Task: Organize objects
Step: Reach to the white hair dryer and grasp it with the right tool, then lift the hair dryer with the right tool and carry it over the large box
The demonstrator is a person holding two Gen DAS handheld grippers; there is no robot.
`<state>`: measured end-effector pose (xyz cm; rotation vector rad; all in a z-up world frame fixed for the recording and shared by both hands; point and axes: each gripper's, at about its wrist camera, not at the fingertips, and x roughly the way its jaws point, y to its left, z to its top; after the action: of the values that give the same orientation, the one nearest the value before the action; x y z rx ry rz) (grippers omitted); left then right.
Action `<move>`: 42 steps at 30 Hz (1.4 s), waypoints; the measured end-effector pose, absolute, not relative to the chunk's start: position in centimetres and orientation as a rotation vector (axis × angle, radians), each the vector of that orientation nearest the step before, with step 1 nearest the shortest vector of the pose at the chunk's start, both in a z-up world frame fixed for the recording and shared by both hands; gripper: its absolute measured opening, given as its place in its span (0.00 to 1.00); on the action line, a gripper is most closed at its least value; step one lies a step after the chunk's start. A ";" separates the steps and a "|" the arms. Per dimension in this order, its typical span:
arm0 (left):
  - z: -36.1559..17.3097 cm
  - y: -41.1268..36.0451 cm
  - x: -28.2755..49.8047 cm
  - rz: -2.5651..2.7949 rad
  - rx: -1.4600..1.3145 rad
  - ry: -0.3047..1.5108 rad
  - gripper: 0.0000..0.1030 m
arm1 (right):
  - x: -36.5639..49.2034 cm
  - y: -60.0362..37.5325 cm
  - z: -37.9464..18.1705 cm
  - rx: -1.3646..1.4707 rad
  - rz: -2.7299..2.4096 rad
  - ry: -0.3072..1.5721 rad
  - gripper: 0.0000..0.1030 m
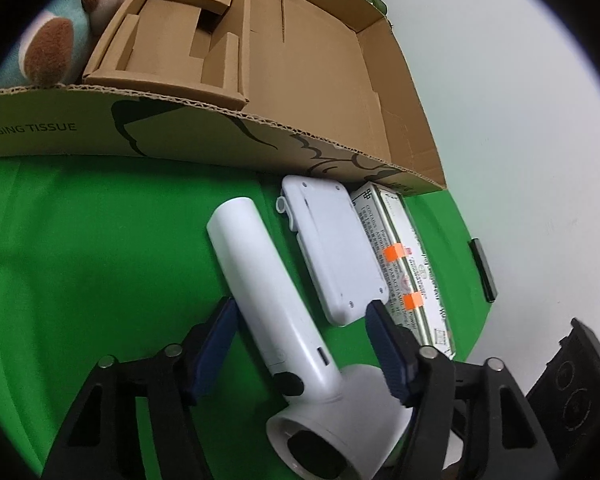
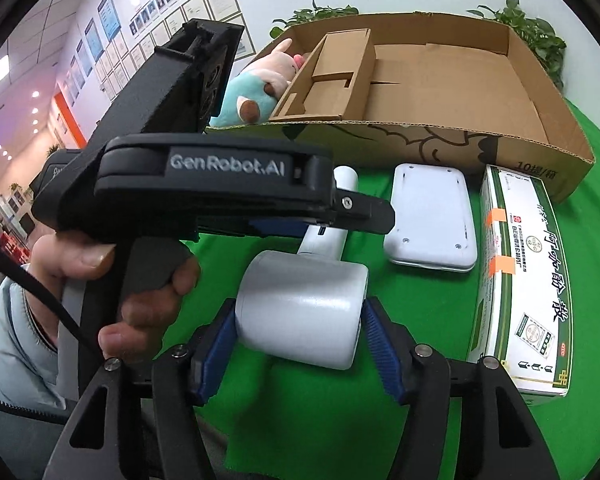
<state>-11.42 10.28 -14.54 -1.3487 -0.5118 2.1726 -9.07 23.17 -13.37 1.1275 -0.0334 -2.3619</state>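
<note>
Now, the step looks like picking up the white plastic hair-dryer-shaped gadget [image 2: 300, 320] w/ both tools. Landmark: the big brown cardboard box [image 2: 540, 120]. The gadget lies on the green cloth tabletop [image 1: 80, 240] in front of the box, its long handle pointing toward the box wall and its fat round head pointing away from it.

The right hand-held gripper [image 2: 298, 344] has its blue pads on either side of the fat head. They look very near or just touching; I can't tell if it squeezes yet. The left hand-held gripper [image 1: 300, 320] is released, pads spread wide on both sides of the handle, not touching it.

To do it well, I think: close the left one on the handle first, slowly, bc the handle is smooth and may slip. Lift both ends together and level, then go over the box wall.

The gadget looks hard, shiny and clean, w/ a dark button and a small slot on the handle.

A flat white plastic device [image 2: 430, 216] lies just beside it, also in front of the box.
</note>
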 end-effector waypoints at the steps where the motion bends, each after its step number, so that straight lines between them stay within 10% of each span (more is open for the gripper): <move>1: -14.6 10.2 -11.4 2.188 -1.355 -0.498 0.51 | -9.1 23.2 -13.4 1.127 -2.363 -0.028 0.59; 42: -10.5 9.5 -10.5 2.327 -1.256 -0.408 0.37 | -7.7 22.0 -10.9 1.006 -2.447 0.043 0.58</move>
<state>-10.49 9.46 -10.47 -1.2556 -0.4083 2.3273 -7.72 22.02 -10.88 1.0061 0.0432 -2.4475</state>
